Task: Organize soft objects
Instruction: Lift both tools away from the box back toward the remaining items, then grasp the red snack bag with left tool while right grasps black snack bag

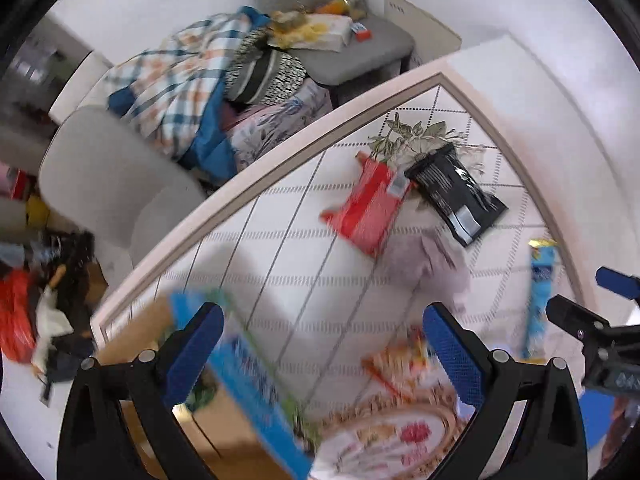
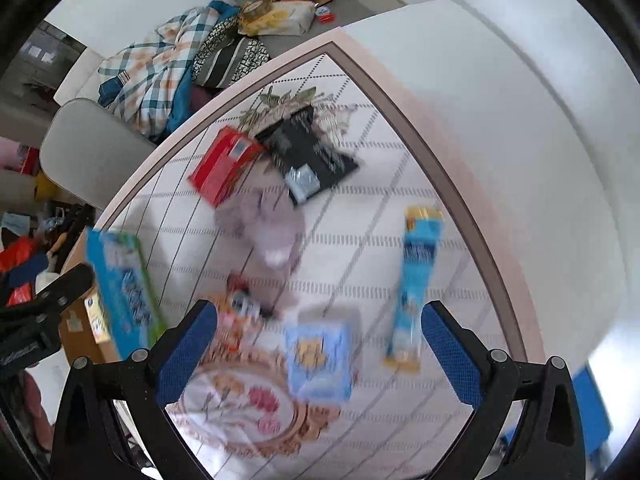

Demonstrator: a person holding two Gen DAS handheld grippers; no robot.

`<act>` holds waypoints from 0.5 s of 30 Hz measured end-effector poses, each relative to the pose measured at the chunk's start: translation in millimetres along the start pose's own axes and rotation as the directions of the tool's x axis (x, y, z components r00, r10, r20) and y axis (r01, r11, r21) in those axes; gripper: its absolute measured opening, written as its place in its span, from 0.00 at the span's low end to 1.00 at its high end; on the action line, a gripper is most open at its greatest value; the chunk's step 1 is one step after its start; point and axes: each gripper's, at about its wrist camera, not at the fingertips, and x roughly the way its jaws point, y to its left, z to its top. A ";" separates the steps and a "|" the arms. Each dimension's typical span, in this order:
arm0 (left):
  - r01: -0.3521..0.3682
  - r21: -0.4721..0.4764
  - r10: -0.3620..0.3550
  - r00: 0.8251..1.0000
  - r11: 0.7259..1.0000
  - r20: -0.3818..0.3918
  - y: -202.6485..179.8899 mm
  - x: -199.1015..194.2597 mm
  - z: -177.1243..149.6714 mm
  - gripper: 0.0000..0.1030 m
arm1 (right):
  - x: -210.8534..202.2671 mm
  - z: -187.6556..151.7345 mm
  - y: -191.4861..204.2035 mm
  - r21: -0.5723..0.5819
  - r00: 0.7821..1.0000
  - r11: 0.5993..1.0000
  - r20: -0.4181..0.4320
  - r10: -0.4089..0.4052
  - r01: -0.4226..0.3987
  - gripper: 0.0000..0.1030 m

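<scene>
A soft lilac cloth (image 2: 268, 228) lies bunched in the middle of the white tiled table (image 2: 372, 184); it also shows in the left wrist view (image 1: 436, 268). A red packet (image 2: 224, 164) and a black packet (image 2: 308, 152) lie just beyond it. A long blue packet (image 2: 412, 284) lies to the right. A light blue box (image 2: 320, 356) and a floral oval doily (image 2: 240, 404) lie near my right gripper (image 2: 320, 344), which is open and empty above them. My left gripper (image 1: 324, 352) is open and empty, above the table's near left part. A blue-green box (image 1: 256, 384) sits between its fingers' view.
A grey chair (image 1: 104, 184) stands at the table's left edge. A heap of plaid and patterned fabrics (image 1: 188, 80) lies beyond the table, by a grey seat (image 1: 360, 48) with bottles and packets. Clutter (image 1: 44, 312) lies on the floor at left. A cardboard box (image 2: 80, 332) stands at the table's near-left corner.
</scene>
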 end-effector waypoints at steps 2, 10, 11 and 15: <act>0.004 0.026 -0.003 0.999 1.000 -0.033 -8.2 23.3 21.9 0.99 | 16.7 21.0 -0.4 -0.015 1.000 1.000 -0.024 0.018 -0.018 1.00; 0.015 0.106 0.005 0.981 0.994 -0.194 -34.7 128.6 81.4 0.99 | 77.4 90.5 -2.9 -0.065 0.995 0.998 -0.098 -0.021 0.014 1.00; 0.017 0.118 0.008 0.978 0.993 -0.210 -36.6 140.6 85.1 0.99 | 82.2 94.0 -3.4 -0.069 0.994 0.997 -0.106 -0.022 0.015 1.00; 0.041 0.102 -0.014 0.968 0.994 -0.252 -33.3 163.7 89.6 0.80 | 101.0 104.5 -2.0 -0.093 0.990 0.996 -0.138 -0.026 0.013 1.00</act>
